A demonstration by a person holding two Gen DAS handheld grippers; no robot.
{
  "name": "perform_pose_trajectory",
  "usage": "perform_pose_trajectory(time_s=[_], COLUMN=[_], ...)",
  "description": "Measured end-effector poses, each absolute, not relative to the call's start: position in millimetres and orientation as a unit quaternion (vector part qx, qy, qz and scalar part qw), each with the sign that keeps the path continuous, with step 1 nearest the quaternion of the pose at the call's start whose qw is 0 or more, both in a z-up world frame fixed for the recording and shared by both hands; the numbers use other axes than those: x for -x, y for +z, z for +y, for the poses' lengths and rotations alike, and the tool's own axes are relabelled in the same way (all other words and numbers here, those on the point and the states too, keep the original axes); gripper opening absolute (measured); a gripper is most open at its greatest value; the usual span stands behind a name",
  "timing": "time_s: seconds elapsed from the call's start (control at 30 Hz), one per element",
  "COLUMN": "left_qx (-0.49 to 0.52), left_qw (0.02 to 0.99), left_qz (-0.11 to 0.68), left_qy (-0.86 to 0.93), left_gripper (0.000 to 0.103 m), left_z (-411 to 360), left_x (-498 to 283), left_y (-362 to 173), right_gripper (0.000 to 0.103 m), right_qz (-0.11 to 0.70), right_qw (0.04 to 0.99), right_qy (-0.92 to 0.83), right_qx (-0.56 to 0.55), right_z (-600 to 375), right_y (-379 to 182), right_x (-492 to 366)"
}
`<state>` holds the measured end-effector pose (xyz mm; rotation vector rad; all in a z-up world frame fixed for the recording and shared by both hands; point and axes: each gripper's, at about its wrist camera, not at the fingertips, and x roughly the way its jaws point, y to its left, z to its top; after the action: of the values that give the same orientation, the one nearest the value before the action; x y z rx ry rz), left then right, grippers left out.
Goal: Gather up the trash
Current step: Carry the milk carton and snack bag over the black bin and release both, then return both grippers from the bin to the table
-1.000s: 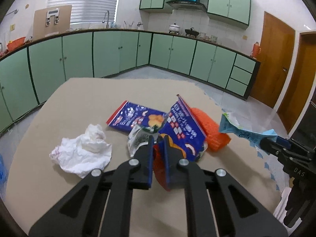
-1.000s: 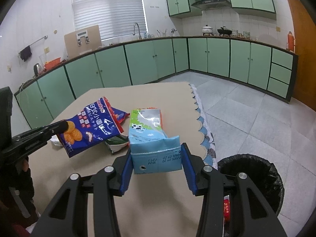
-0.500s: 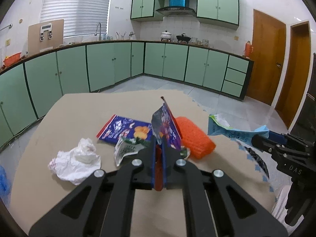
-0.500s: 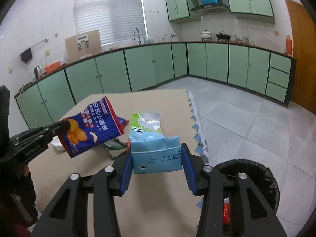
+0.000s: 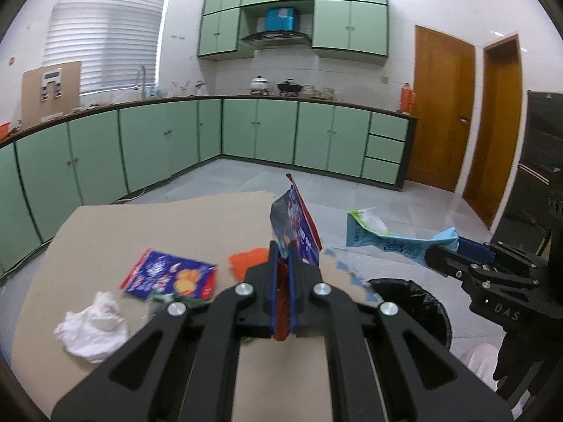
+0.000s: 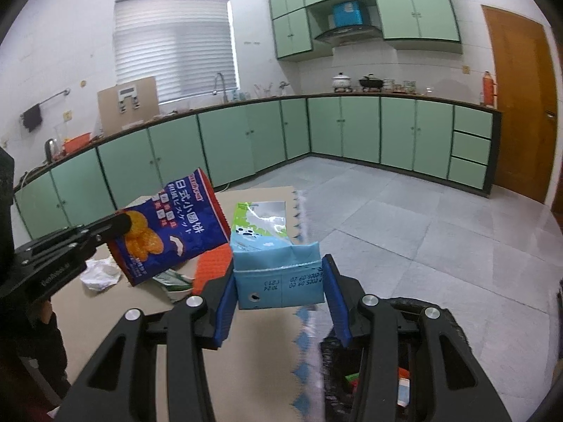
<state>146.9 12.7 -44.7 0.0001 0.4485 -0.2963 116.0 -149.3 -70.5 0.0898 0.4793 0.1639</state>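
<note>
A person is working two handheld tongs over a kitchen bench [image 5: 176, 218], each carrying a piece of rubbish toward the black-lined bin [image 5: 415, 302] that is standing on the floor just off the bench's right edge. The left tongs [image 5: 281, 274] are pressed together on the lower edge of a blue snack bag [image 6: 169, 232], which is standing up off the bench, clear of the surface. The right tongs [image 6: 279, 299] are clamped on a light-blue milk carton [image 6: 278, 274], gripping it across its flattened base, with the opened top pointing away; the carton is hanging in the air near the bench's right edge, just short of the bin's mouth.

Doing this step well probably means bringing each piece fully over the bin's opening before letting the tongs part, since a light bag is likely to flutter and catch on the rim. Releasing the carton first appears sensible, as it is nearer the bin, and the two tongs are sitting close enough to knock each other if both are swinging in at once. The bin already holds some scraps.

Waiting on the bench near its left edge are a crumpled white tissue [image 5: 91, 327], a second blue snack bag [image 5: 169, 277] lying flat, a green-and-white wrapper [image 6: 176, 281] and an orange textured item [image 6: 214, 267] toward the middle.
</note>
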Motion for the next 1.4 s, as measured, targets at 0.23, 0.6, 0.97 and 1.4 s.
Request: perform_pose_trajectory(time_s=[0.23, 0.6, 0.97, 1.4], left_qx=[-0.006, -0.017, -0.041, -0.023], left_qw=[0.955, 0.929, 0.896, 0.918], left_qz=[0.225, 0.254, 0.316, 0.281], left_qy=[-0.193, -0.269, -0.309, -0.279], left_gripper=[0.003, 0.003, 0.009, 0.039], left_z=[-42, -143, -217, -181], left_x=[-158, -184, -220, -223], left_y=[-52, -83, -128, -106], right_gripper=[0.045, 0.045, 0.051, 0.087], right_qz=[0.229, 0.261, 0.328, 0.296], right_qw=[0.971, 0.959, 0.93, 0.938], right_qy=[0.033, -0.06, -0.116, -0.14], right_qx=[-0.058, -0.091, -0.117, -0.112], right_z=[-195, -293, -356, -347], right_y=[-66, -100, -168, -148], right_x=[-105, -98, -120, -110])
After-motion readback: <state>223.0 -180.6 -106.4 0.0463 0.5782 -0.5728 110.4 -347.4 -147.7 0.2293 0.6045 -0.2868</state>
